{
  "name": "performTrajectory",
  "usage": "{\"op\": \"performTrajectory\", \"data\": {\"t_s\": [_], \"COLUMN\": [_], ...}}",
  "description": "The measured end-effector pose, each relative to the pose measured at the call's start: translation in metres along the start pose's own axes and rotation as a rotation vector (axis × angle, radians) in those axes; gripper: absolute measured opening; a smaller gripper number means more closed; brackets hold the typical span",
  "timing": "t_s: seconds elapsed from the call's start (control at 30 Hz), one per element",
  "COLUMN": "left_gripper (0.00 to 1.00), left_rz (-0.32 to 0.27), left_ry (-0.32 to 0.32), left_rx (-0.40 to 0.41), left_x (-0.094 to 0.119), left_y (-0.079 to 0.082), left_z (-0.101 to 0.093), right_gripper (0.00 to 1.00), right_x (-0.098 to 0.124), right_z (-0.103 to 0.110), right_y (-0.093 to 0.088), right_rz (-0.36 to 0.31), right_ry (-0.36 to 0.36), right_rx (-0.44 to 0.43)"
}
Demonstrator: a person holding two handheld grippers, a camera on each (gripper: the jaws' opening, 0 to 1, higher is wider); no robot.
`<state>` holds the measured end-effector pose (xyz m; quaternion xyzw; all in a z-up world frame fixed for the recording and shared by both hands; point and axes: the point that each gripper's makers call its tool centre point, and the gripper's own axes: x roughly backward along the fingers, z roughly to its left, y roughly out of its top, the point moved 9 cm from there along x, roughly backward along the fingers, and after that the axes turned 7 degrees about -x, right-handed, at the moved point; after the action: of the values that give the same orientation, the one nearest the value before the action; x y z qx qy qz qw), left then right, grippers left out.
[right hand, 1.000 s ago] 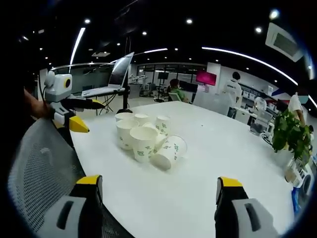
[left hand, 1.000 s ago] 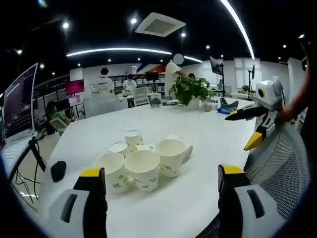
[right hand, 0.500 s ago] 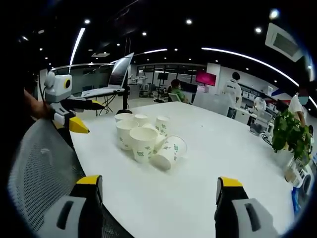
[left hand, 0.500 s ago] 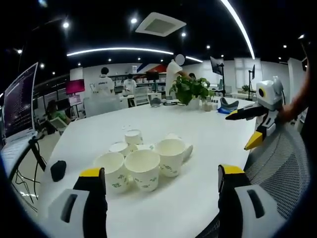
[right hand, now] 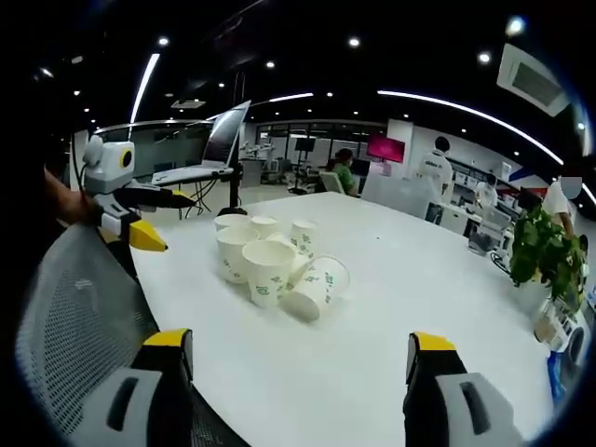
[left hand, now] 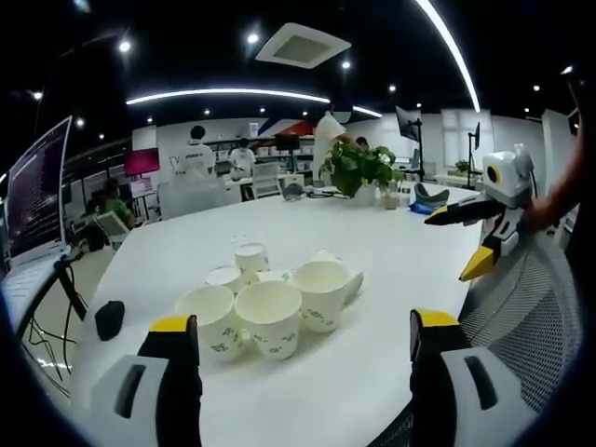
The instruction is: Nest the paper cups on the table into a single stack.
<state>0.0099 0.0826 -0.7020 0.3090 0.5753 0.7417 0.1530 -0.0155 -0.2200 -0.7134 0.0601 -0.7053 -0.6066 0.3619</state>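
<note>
Your left hand-held gripper [left hand: 303, 340] hangs over the near edge of the white tabletop [left hand: 410, 251], jaws wide apart, holding nothing. Your right hand-held gripper [right hand: 296, 356] is likewise spread and empty. The paper cups [left hand: 270, 303] sit clustered mid-tabletop, well ahead of both, unstacked: several upright, one lying on its side [right hand: 312, 287]. A mesh chair back [left hand: 521, 298] sits beside you. A potted plant [left hand: 358, 169] stands at the far edge.

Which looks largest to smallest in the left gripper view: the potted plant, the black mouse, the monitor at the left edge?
1. monitor, largest as it looks, though it is also near the camera.
2. potted plant.
3. black mouse, smallest.
</note>
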Motion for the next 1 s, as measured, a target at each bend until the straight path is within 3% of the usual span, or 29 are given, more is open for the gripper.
{"op": "performTrajectory", "data": {"t_s": [0.23,0.47,0.67,0.8,1.0], "left_gripper": [0.99,0.96,0.87,0.86,0.76], "left_rz": [-0.006,-0.001,0.007,0.014,0.046], "left_ry": [-0.029,-0.07,-0.149,-0.21,-0.305], "left_rx": [0.002,-0.034,-0.087,-0.105,-0.159], "left_x": [-0.001,-0.003,-0.013,-0.02,-0.036], "left_y": [0.003,0.013,0.028,0.031,0.034], "left_z": [-0.003,0.001,0.003,0.0,-0.008], "right_gripper": [0.97,0.97,0.97,0.97,0.97], "right_x": [0.0,0.001,0.001,0.002,0.002], "right_z": [-0.001,-0.001,-0.002,-0.002,-0.002], "right_y": [0.0,0.0,0.001,0.001,0.002], "right_rz": [0.001,0.0,-0.01,-0.015,-0.019], "right_ry": [-0.005,-0.011,-0.015,-0.017,-0.015], "right_rx": [-0.002,-0.001,0.0,-0.001,0.001]}}
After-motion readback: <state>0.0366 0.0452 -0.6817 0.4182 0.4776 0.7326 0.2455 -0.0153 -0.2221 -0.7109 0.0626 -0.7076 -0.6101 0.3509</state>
